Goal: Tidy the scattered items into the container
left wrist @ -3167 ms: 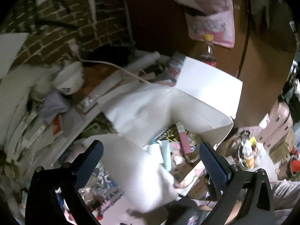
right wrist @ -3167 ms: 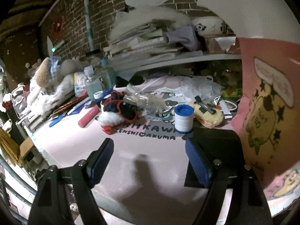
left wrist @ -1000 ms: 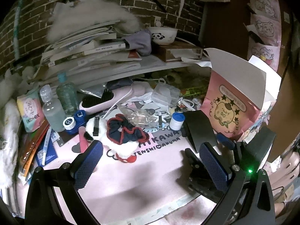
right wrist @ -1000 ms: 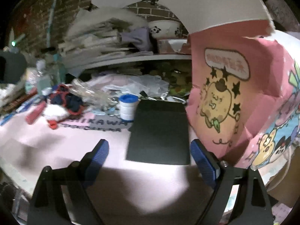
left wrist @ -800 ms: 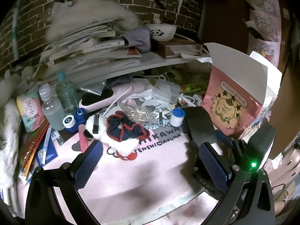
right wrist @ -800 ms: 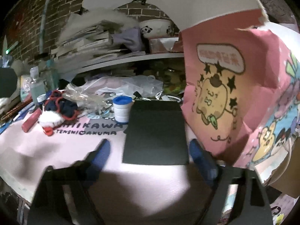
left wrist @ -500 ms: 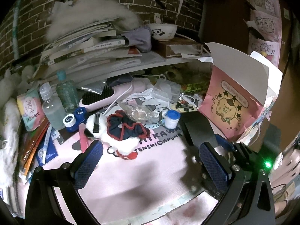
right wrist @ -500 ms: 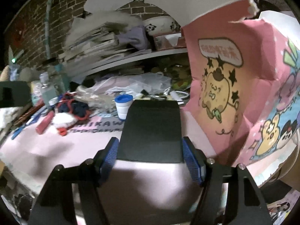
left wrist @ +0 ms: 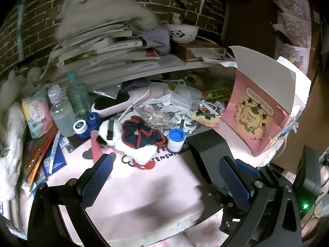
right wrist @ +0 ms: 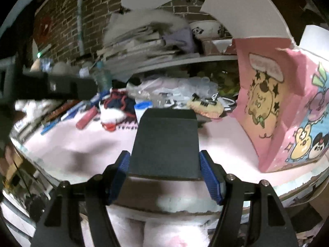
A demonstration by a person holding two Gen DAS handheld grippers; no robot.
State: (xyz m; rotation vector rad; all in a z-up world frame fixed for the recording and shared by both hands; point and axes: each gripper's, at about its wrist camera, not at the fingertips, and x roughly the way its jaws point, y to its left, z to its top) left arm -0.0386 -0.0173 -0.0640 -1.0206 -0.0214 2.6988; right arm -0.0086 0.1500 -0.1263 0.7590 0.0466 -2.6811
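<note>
A flat black box point(right wrist: 165, 142) is clamped between the blue pads of my right gripper point(right wrist: 165, 175), its near end lifted off the pink desk mat point(right wrist: 92, 144); it also shows in the left wrist view as the black box point(left wrist: 209, 146). The pink cartoon paper bag point(right wrist: 273, 107), open at the top, stands just right of it; the same pink bag point(left wrist: 257, 111) is at the right of the left view. My left gripper point(left wrist: 166, 182) hangs open above the mat with nothing between its fingers. A blue-capped white jar point(left wrist: 175, 140) and a navy scrunchie point(left wrist: 141, 133) lie ahead of it.
Clutter fills the back of the desk: bottles point(left wrist: 61, 113), a pink hairbrush point(left wrist: 117, 105), a contact lens case point(left wrist: 86, 125), clear plastic packs point(left wrist: 185, 96), a pink tube point(right wrist: 86, 119). A shelf point(left wrist: 144, 68) piled with books and a panda bowl point(left wrist: 182, 33) hangs above. The desk edge point(right wrist: 185, 205) is near.
My right gripper closed onto the black box and tilted its near end up off the mat. The left gripper stayed where it was, open.
</note>
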